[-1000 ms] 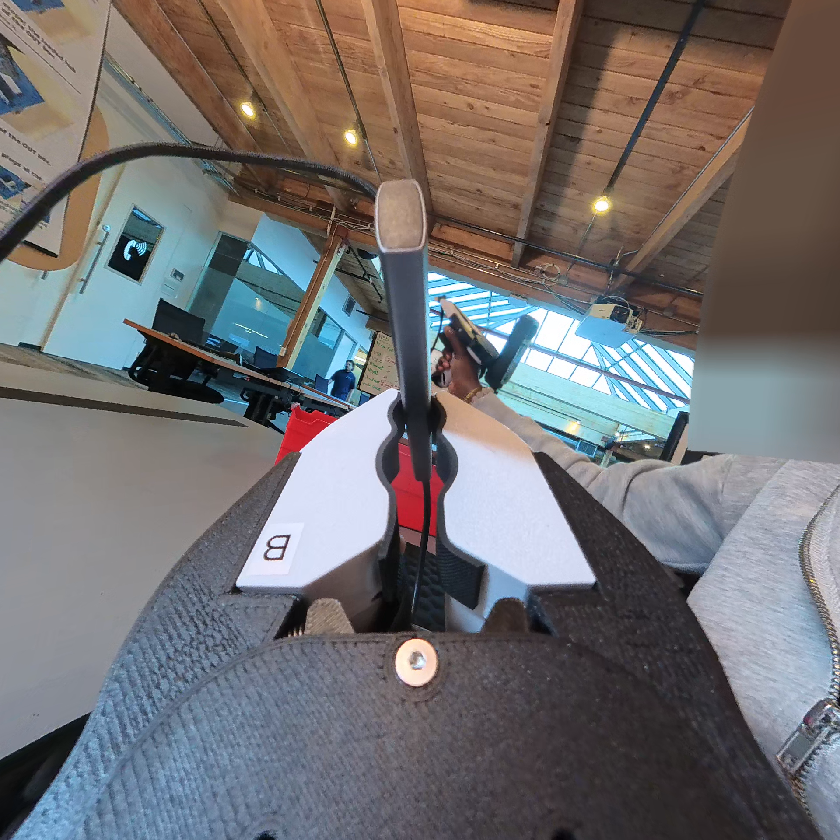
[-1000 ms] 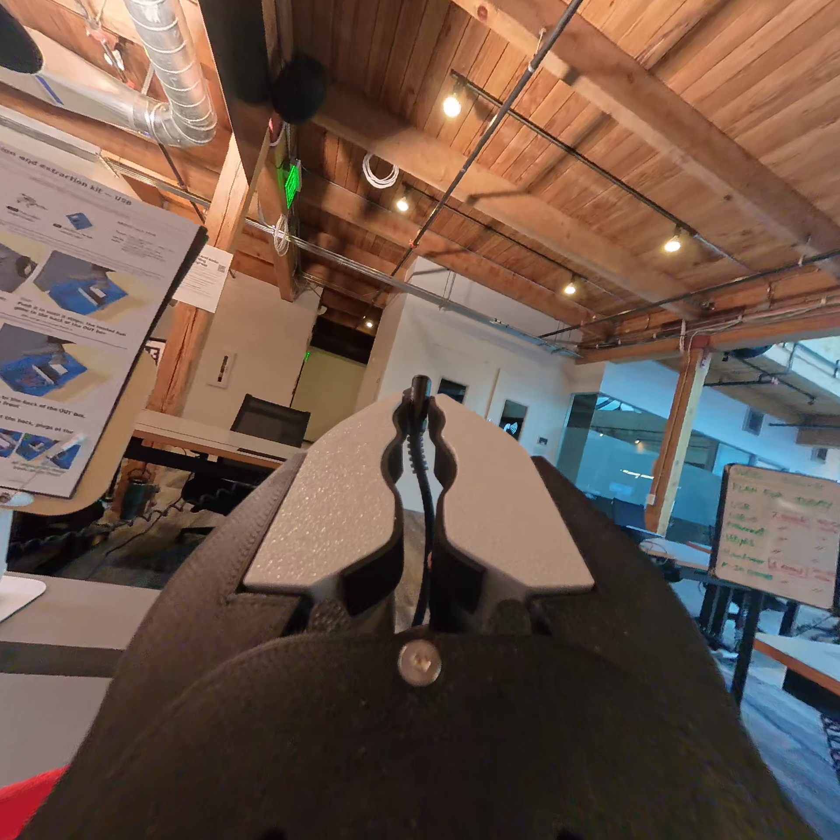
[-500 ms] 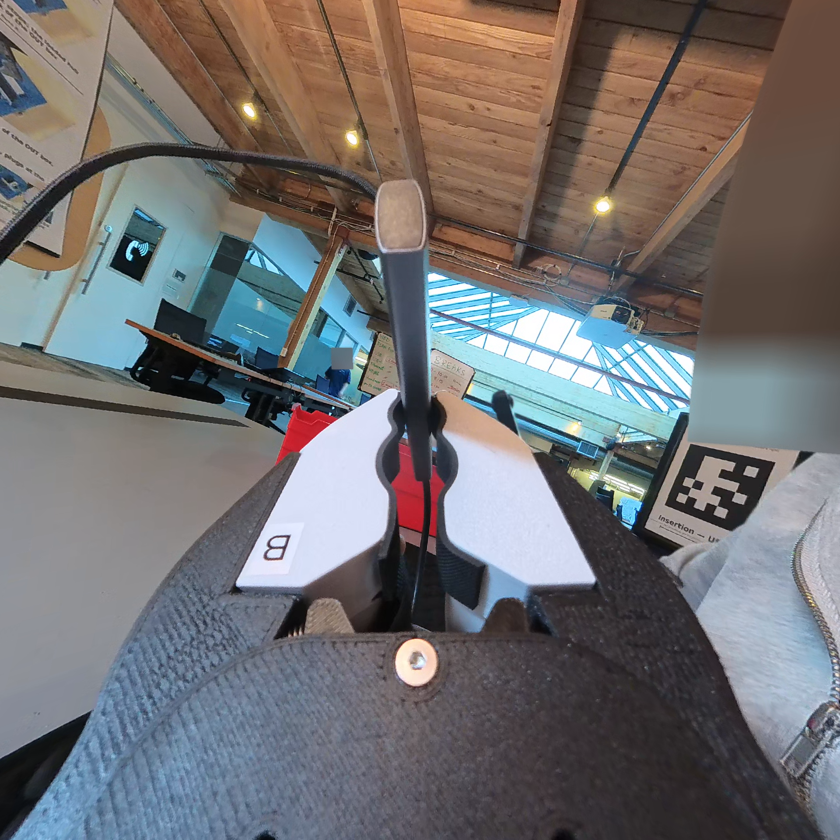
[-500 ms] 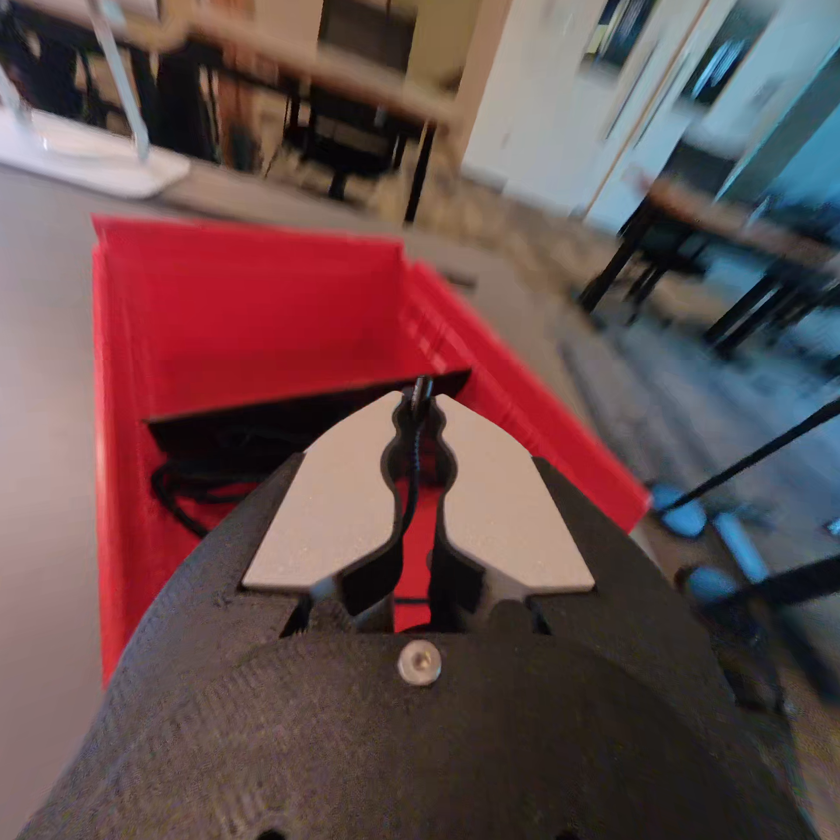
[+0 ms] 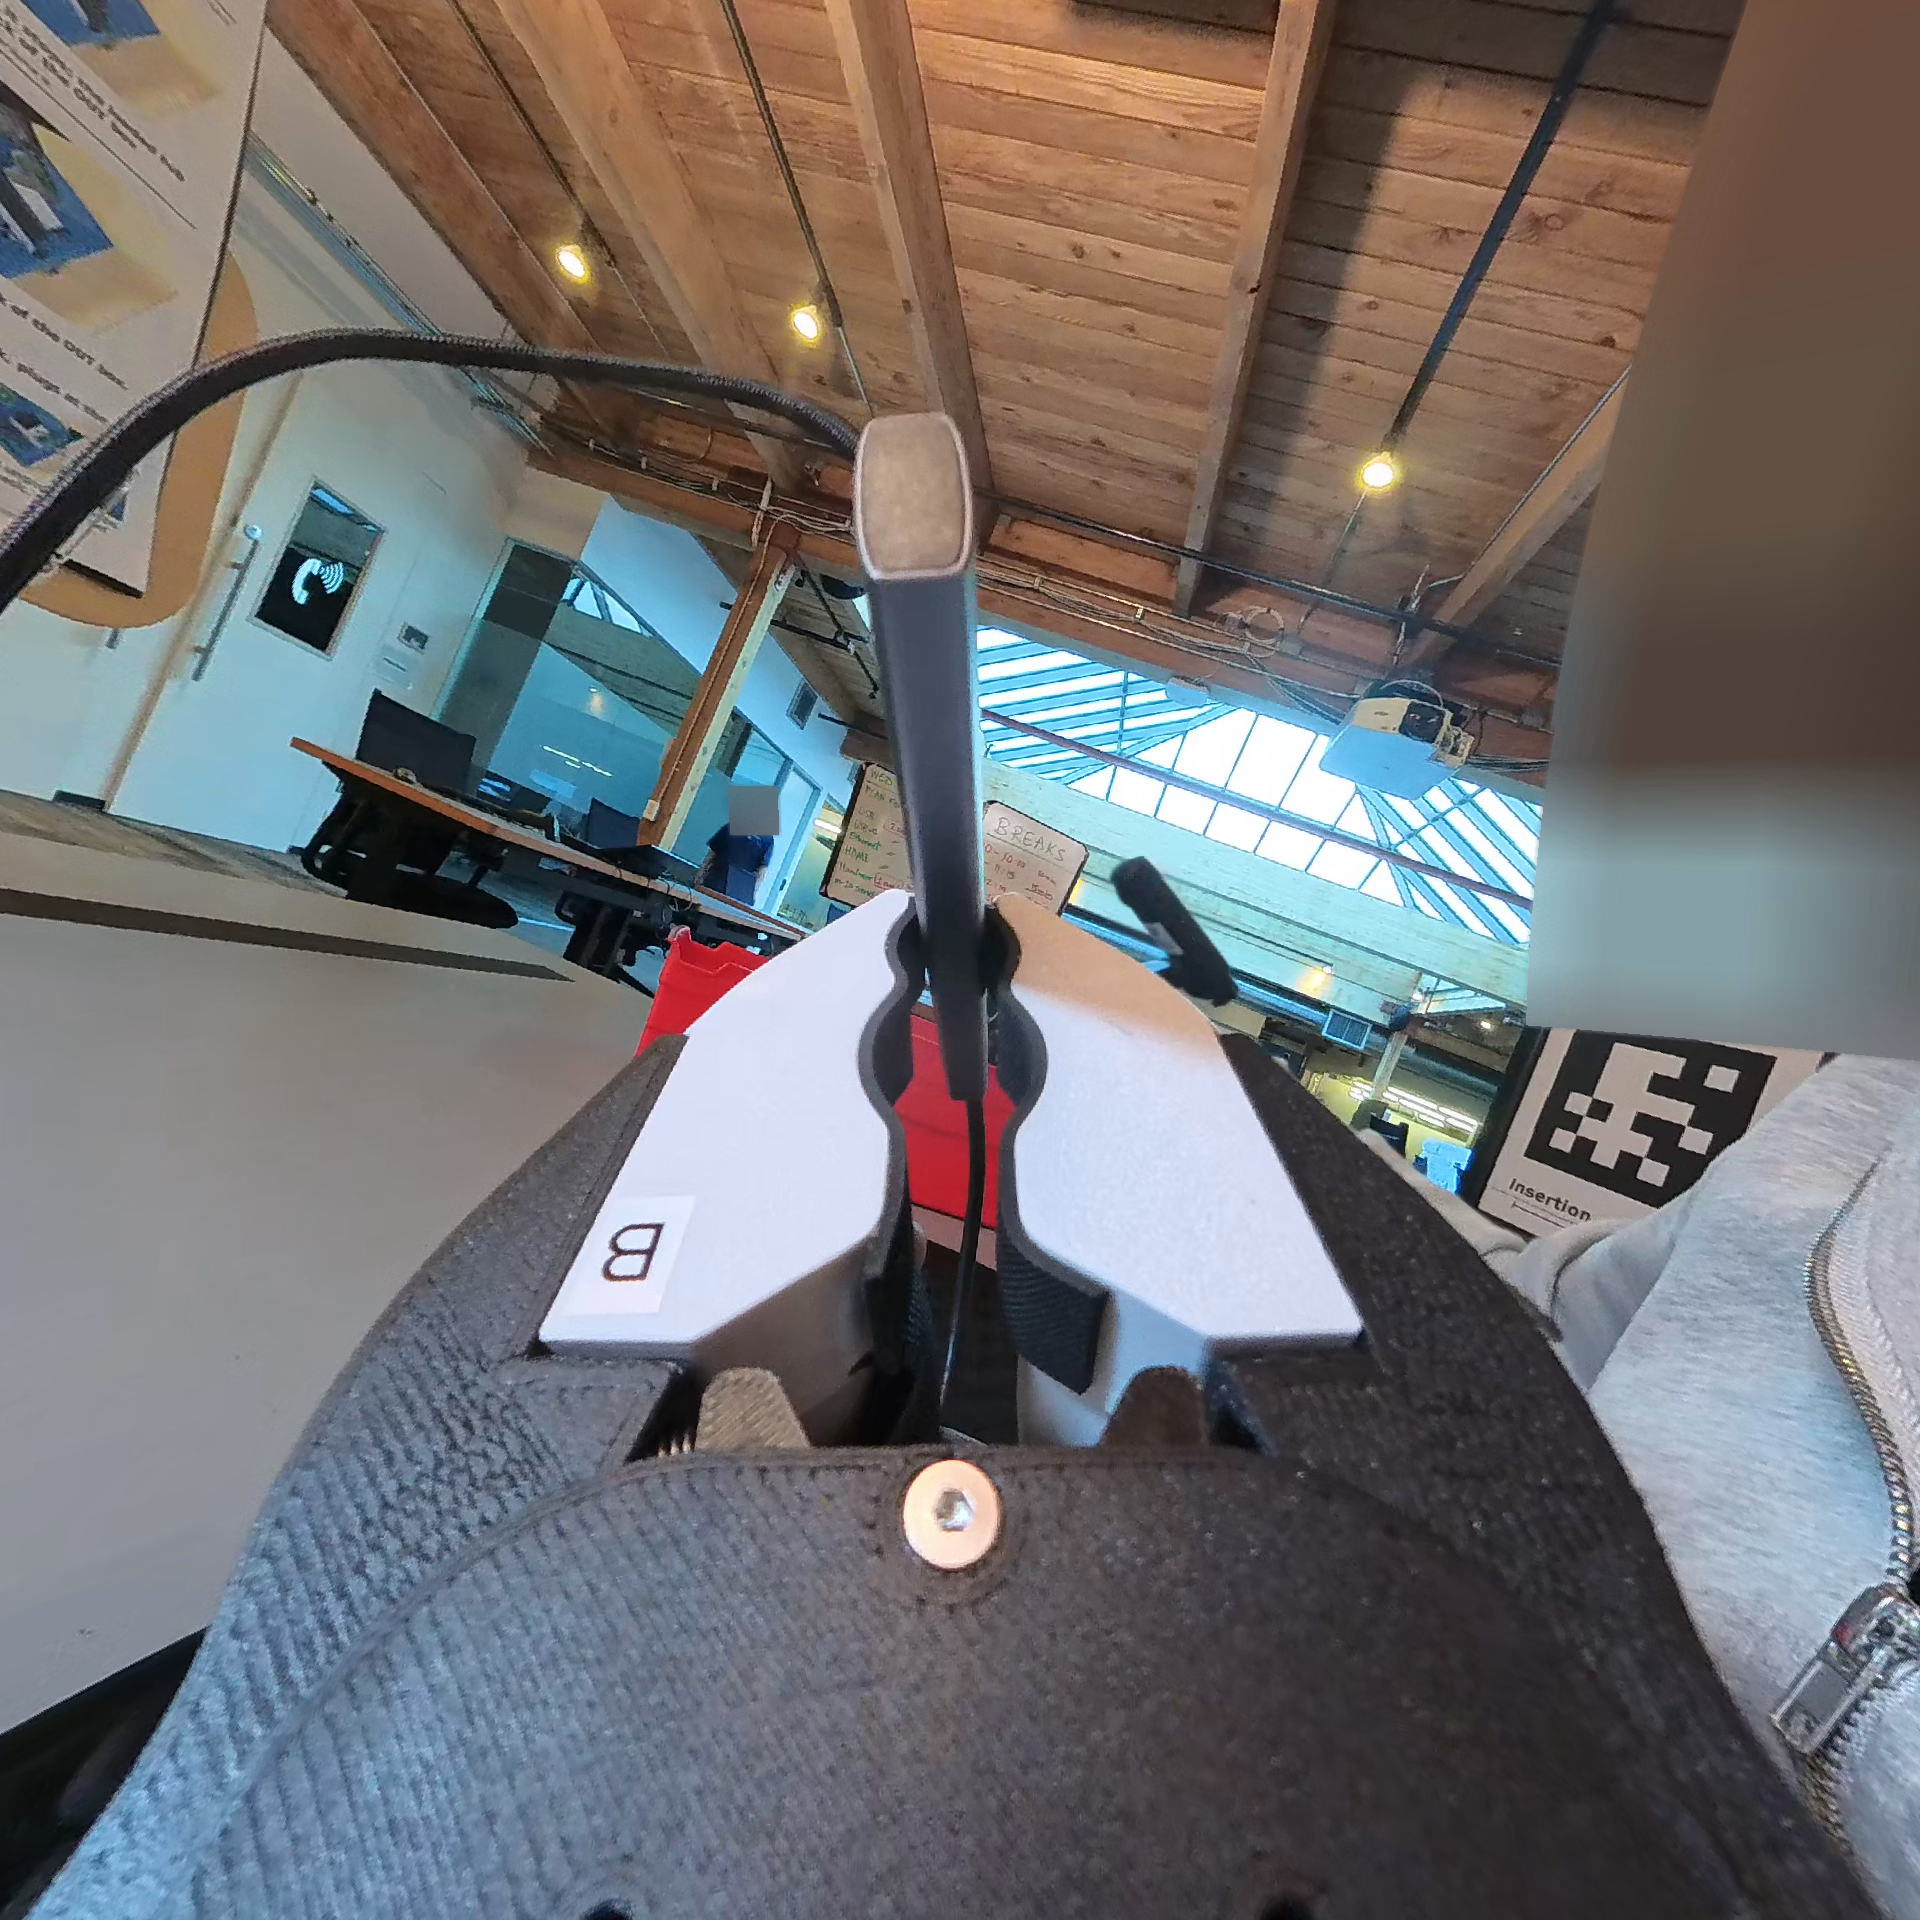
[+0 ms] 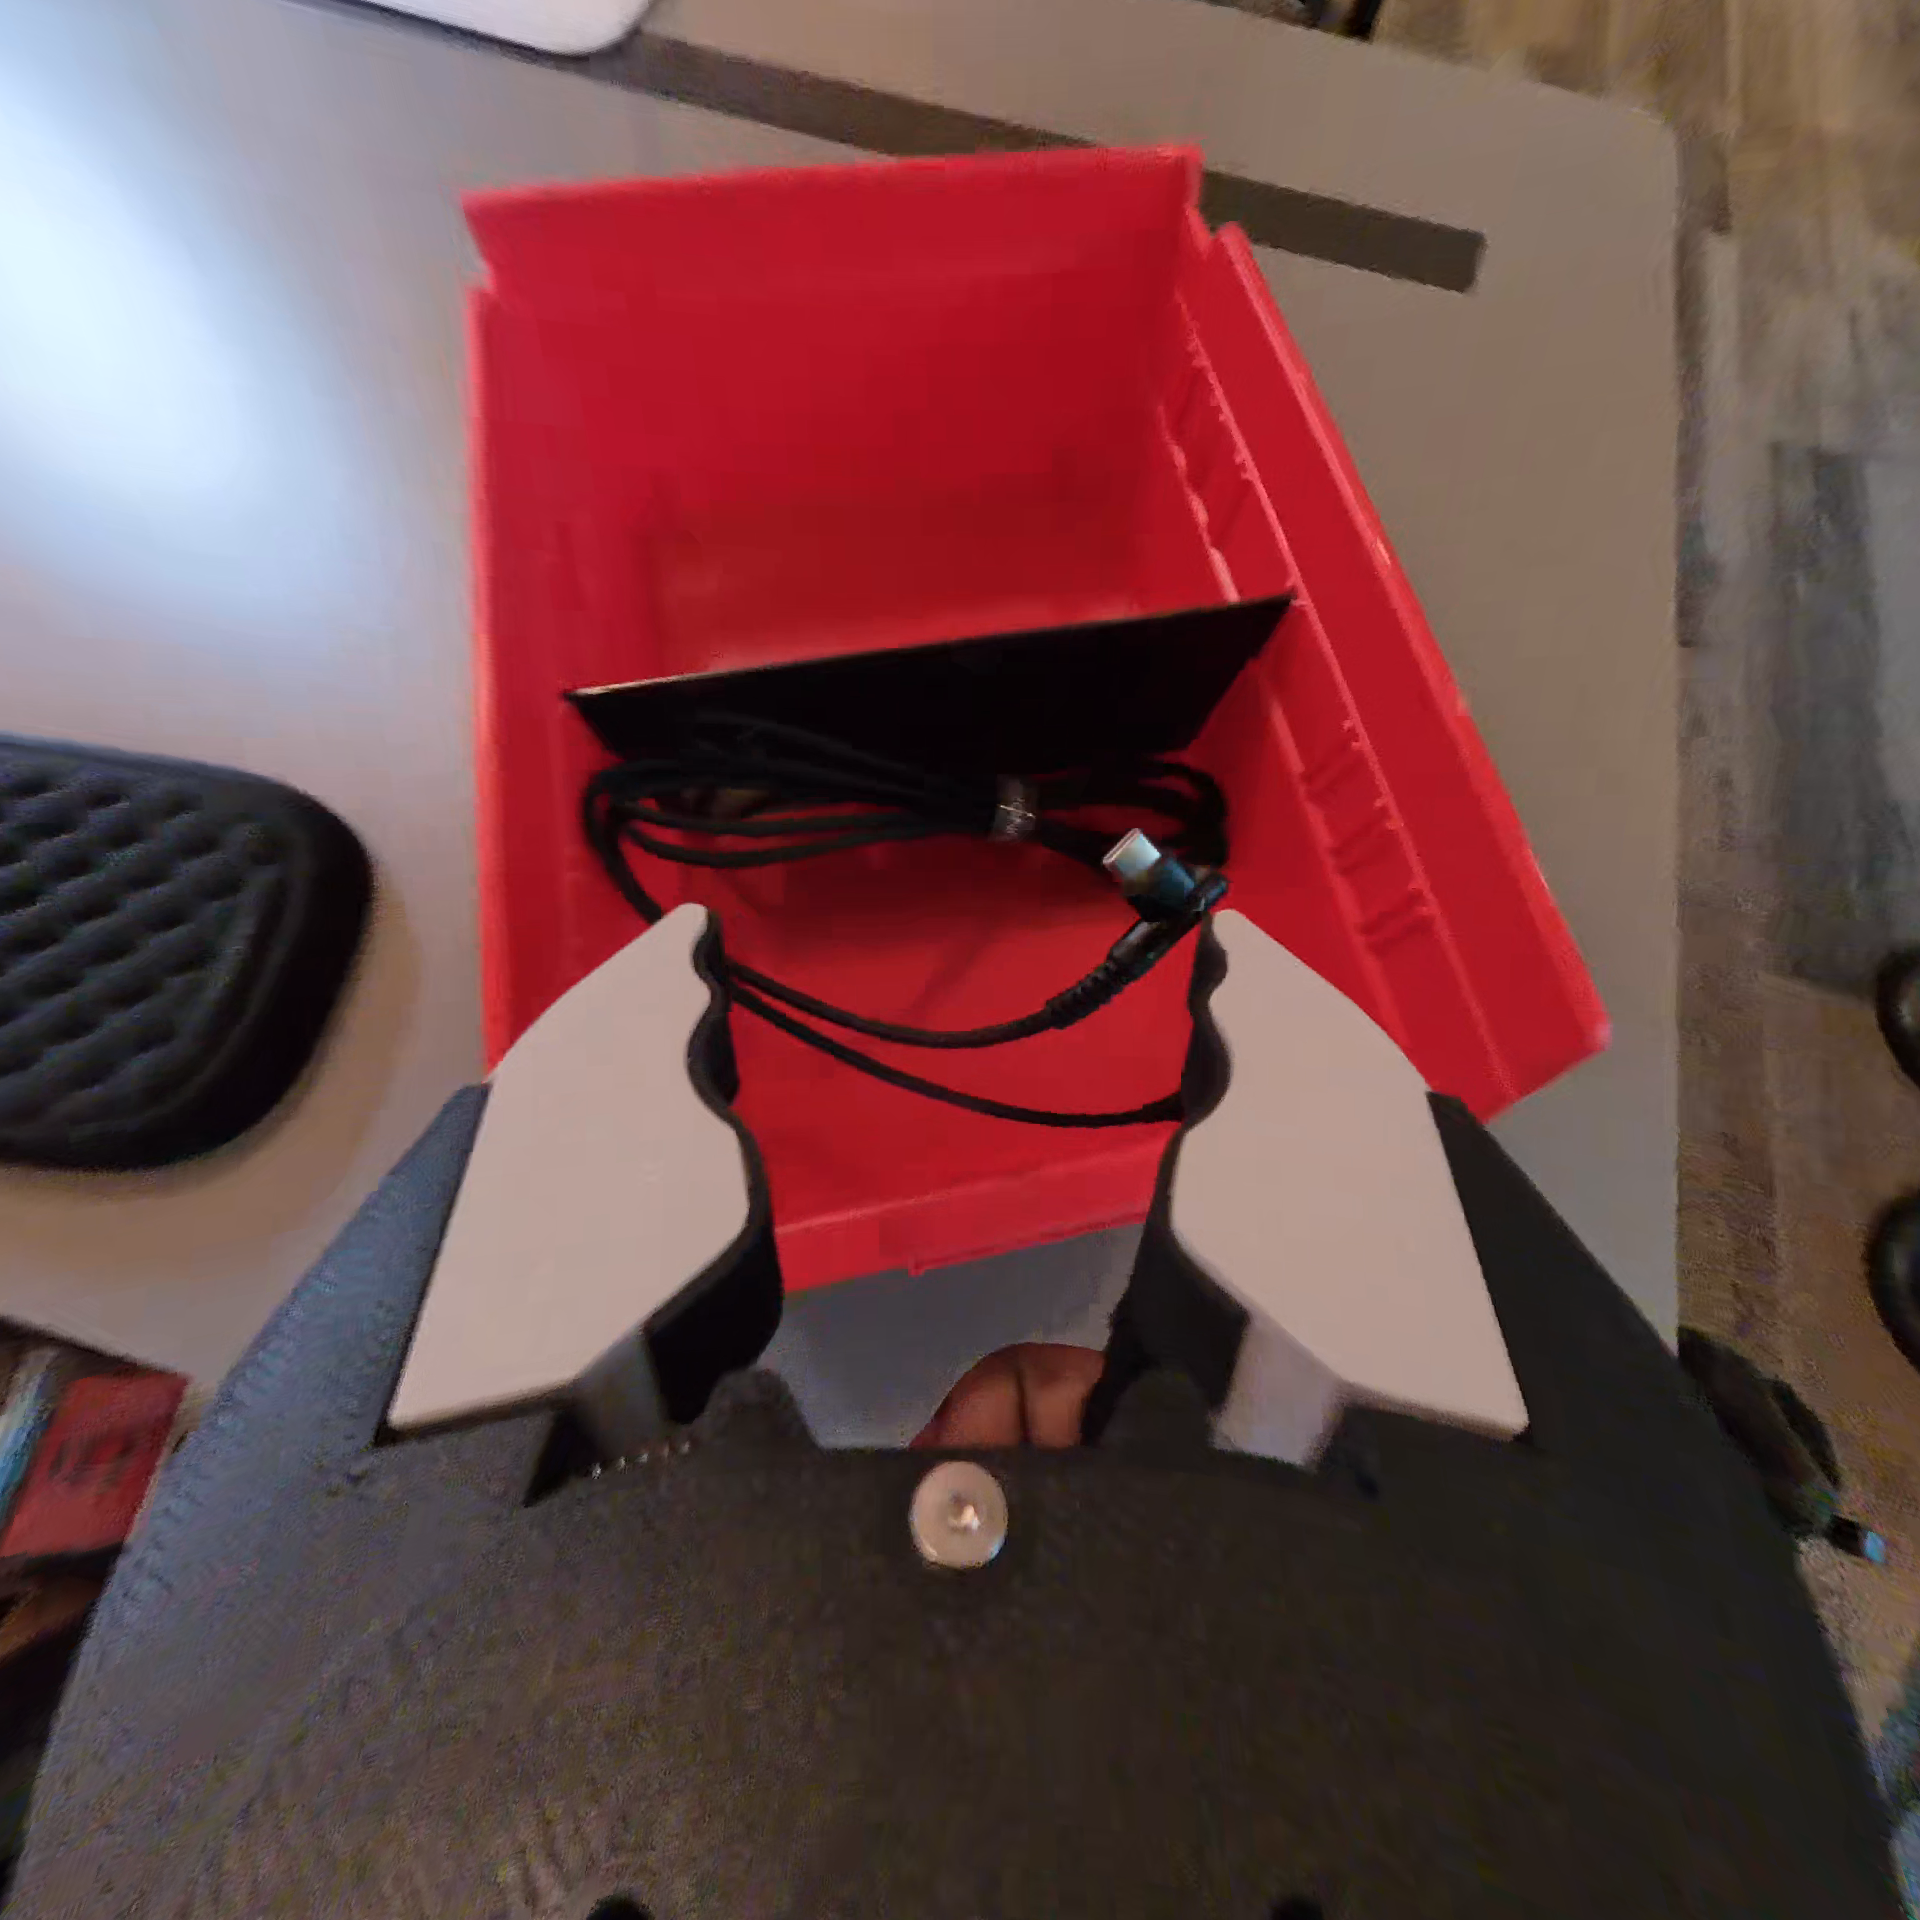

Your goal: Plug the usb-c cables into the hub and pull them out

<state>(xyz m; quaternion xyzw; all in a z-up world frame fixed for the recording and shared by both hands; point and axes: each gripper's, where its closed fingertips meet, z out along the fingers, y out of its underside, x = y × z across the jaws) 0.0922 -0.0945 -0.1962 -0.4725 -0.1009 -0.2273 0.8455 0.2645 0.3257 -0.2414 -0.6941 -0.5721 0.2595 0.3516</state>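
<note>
In the left wrist view my left gripper (image 5: 951, 920) points up toward the ceiling and is shut on a slim dark grey hub (image 5: 920, 675) that stands upright between the pads. A black braided cable (image 5: 436, 348) arcs from the hub's top end off to the left. In the right wrist view my right gripper (image 6: 956, 920) is wide open and looks down into a red bin (image 6: 831, 197). A coiled black usb-c cable (image 6: 894, 800) with a silver plug (image 6: 1138, 857) lies in the bin, its strands running below the spread fingers. The pads do not press on it.
A black card (image 6: 935, 675) leans across the bin. A black mesh pad (image 6: 156, 956) lies left of the bin on the grey table (image 6: 260, 416). The table's right edge drops to the floor. In the left wrist view, a grey jacket (image 5: 1714, 1351) and a marker board (image 5: 1642, 1122) are at the right. Tip to tip, the grippers are about 45 cm apart.
My right gripper swung down from facing the ceiling to over the red bin, then opened and let go of the black cable, which now lies in the bin. The left gripper kept still.
</note>
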